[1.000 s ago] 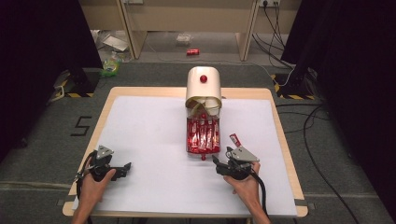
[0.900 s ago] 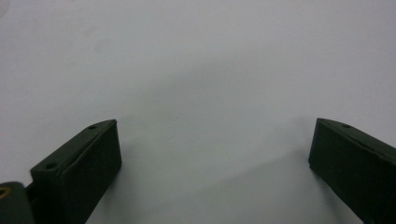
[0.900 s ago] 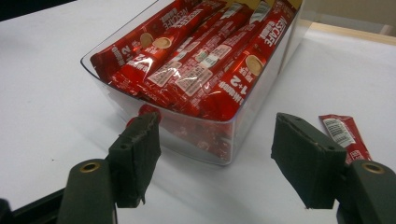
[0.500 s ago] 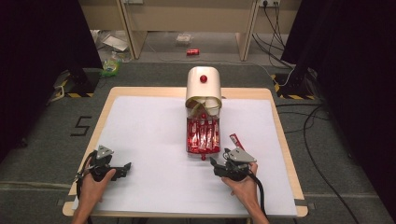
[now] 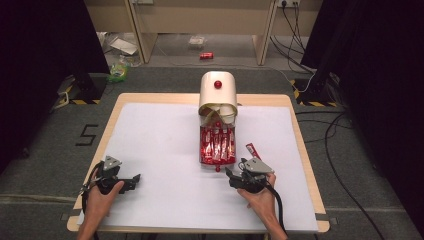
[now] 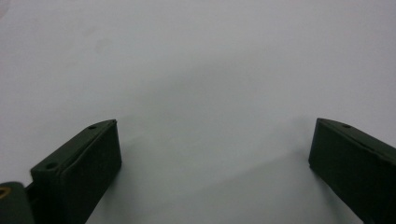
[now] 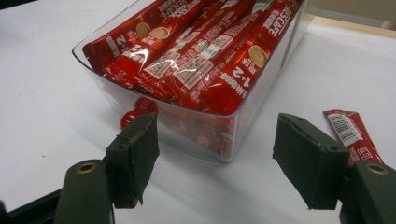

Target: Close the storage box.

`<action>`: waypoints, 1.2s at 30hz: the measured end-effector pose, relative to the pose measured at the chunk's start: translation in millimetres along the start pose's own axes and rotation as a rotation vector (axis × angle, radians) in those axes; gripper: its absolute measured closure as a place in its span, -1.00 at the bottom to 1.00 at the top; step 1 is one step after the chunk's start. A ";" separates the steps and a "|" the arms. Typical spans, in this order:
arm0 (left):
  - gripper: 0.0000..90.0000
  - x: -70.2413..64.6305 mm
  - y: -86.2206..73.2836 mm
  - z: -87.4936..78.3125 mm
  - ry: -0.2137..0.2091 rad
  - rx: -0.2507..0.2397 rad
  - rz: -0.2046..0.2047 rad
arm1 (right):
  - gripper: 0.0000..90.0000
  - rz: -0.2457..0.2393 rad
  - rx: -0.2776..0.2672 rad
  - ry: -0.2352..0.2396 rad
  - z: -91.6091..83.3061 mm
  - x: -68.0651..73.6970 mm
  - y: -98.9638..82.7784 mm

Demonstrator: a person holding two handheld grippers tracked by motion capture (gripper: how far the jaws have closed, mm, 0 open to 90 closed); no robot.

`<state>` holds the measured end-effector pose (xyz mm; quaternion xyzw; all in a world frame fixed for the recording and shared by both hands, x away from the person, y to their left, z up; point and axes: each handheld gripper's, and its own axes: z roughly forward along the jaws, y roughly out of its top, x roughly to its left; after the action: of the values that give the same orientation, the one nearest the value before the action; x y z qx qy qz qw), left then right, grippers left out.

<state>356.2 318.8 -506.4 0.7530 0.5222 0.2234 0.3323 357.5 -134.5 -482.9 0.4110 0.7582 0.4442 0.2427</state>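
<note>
Loose red sachet (image 7: 351, 133) lies flat on the white table cover (image 5: 160, 145), just right of the clear drawer (image 7: 224, 135), long axis running away from the person. Right gripper (image 7: 215, 158) is the nearer one, jaws wide apart, holding nothing, aimed at the drawer front. Drawer: rigid plastic, packed with glossy foil sachets. Left gripper (image 6: 210, 158) spread wide, empty, well apart.

I count two grippers, the left gripper (image 5: 131, 179) and the right gripper (image 5: 231, 174). One clear drawer (image 7: 212, 140) sits in front of one cream cabinet (image 5: 218, 92). One loose sachet (image 5: 252, 150) lies right of the drawer; the packed sachets (image 7: 196, 51) inside overlap too much to count.
</note>
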 end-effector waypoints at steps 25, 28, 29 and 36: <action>-0.96 0.0 0.0 0.1 0.000 0.000 0.000 | -0.36 -0.032 0.024 -0.034 10.3 0.9 -0.5; -0.96 0.0 0.0 0.1 0.000 0.000 -0.001 | -0.38 -0.033 0.028 -0.033 10.6 0.2 -0.2; -0.96 0.0 0.0 0.0 0.000 0.000 0.000 | -0.38 -0.031 0.027 -0.033 10.8 0.2 -0.2; -0.96 0.1 0.1 0.1 0.000 0.000 -0.001 | -0.39 -0.031 0.031 -0.032 11.5 0.0 0.3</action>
<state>356.3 318.8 -506.4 0.7529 0.5224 0.2232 0.3323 366.1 -129.0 -488.3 0.4099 0.7673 0.4220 0.2554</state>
